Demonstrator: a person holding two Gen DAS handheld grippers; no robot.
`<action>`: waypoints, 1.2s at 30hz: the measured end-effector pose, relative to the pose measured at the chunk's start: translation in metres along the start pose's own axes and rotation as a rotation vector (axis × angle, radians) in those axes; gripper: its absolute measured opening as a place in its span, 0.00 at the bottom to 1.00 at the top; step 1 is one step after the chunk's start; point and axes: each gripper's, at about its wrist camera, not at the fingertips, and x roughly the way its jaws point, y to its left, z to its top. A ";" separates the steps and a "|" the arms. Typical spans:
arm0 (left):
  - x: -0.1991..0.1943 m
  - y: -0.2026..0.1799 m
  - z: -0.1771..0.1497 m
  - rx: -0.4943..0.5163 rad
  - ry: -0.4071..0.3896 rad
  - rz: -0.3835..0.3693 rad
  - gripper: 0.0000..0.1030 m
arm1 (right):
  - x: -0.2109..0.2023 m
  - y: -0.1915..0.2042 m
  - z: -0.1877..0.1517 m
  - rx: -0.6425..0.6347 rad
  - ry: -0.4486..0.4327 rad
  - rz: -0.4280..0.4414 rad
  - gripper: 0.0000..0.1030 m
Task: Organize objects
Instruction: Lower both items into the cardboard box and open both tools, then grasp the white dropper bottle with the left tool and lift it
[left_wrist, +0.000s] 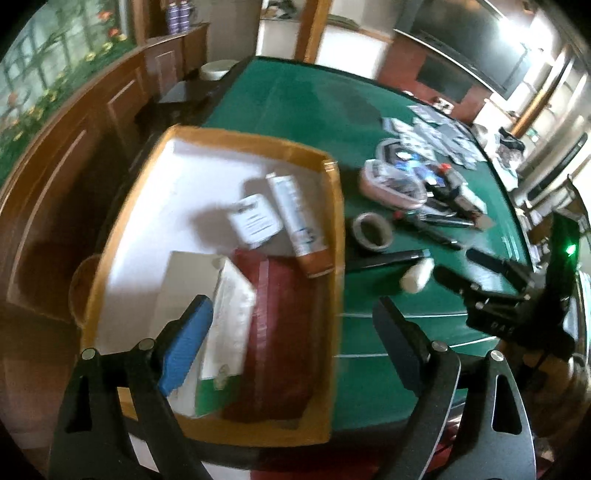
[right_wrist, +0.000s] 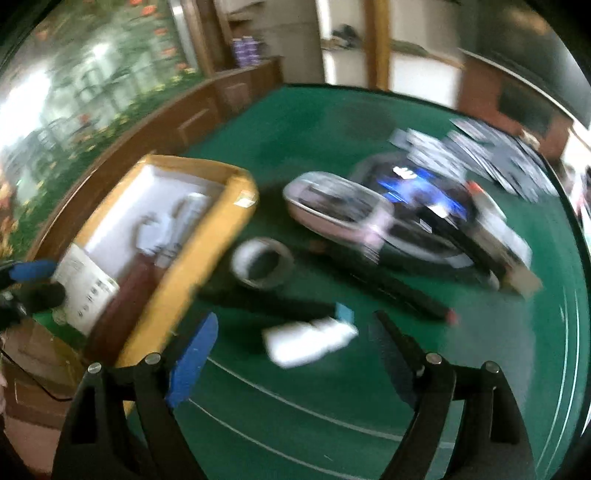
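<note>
Both grippers empty, fingers apart: left gripper (left_wrist: 291, 325) over box (left_wrist: 332, 206), right gripper (right_wrist: 291, 345) above white tube (right_wrist: 310, 341) on table (right_wrist: 332, 406). Risk: tube rolls off under closing fingers.

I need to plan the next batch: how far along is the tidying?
Partly done: the cardboard box already holds a tube, a card and booklets. Both the left gripper and right gripper are open and empty. The tape roll, white bottle and pens remain on the table.
</note>
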 end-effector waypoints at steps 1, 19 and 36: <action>0.003 -0.009 0.003 0.016 0.006 -0.016 0.86 | -0.002 -0.011 -0.004 0.024 0.005 -0.011 0.82; 0.118 -0.142 0.011 0.298 0.180 -0.094 0.82 | -0.039 -0.078 -0.040 0.123 0.010 -0.056 0.82; 0.151 -0.162 0.002 0.367 0.214 -0.021 0.25 | -0.043 -0.091 -0.039 0.046 0.013 -0.084 0.82</action>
